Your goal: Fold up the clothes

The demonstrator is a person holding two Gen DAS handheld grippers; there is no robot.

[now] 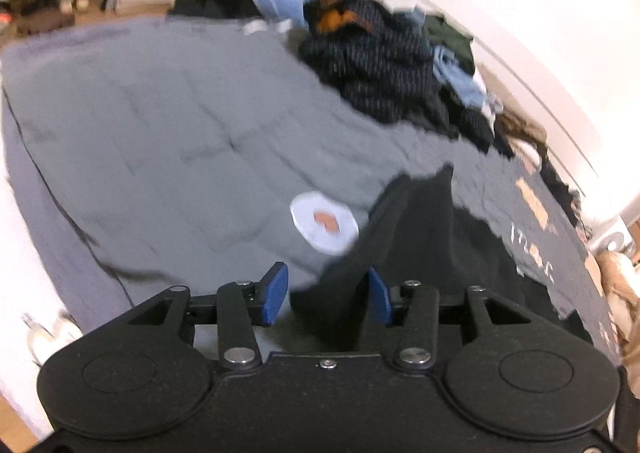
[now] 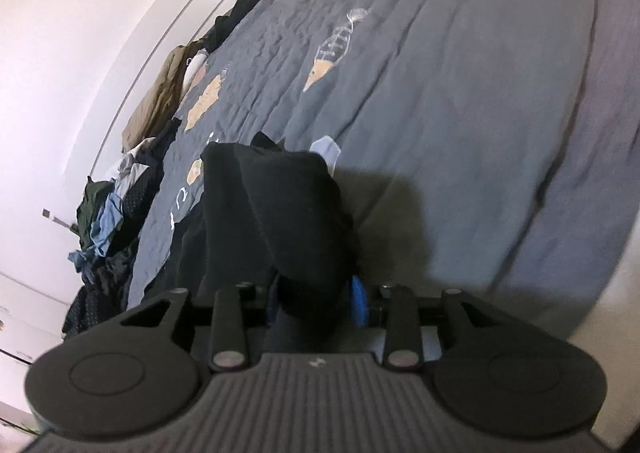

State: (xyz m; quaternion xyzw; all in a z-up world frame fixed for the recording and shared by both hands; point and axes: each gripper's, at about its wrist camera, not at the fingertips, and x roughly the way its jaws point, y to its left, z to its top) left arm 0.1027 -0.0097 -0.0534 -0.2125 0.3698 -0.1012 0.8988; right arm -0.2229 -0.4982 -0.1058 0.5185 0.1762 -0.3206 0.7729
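Both grippers, left (image 1: 326, 295) and right (image 2: 316, 299), stand partly open around one black garment (image 1: 412, 237) stretching away over the bed (image 1: 180, 125).

- Left hand-held gripper (image 1: 326, 295): angled downward, blue pads parted, left pad clear, cloth against the right pad.
- Right hand-held gripper (image 2: 316, 303): angled downward, jaws partly parted around dark cloth.

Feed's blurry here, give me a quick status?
Left gripper open, black garment between its pads. Right gripper: same garment bunched between pads, grip unclear. Unfolded clothes pile beyond, clear of grippers.
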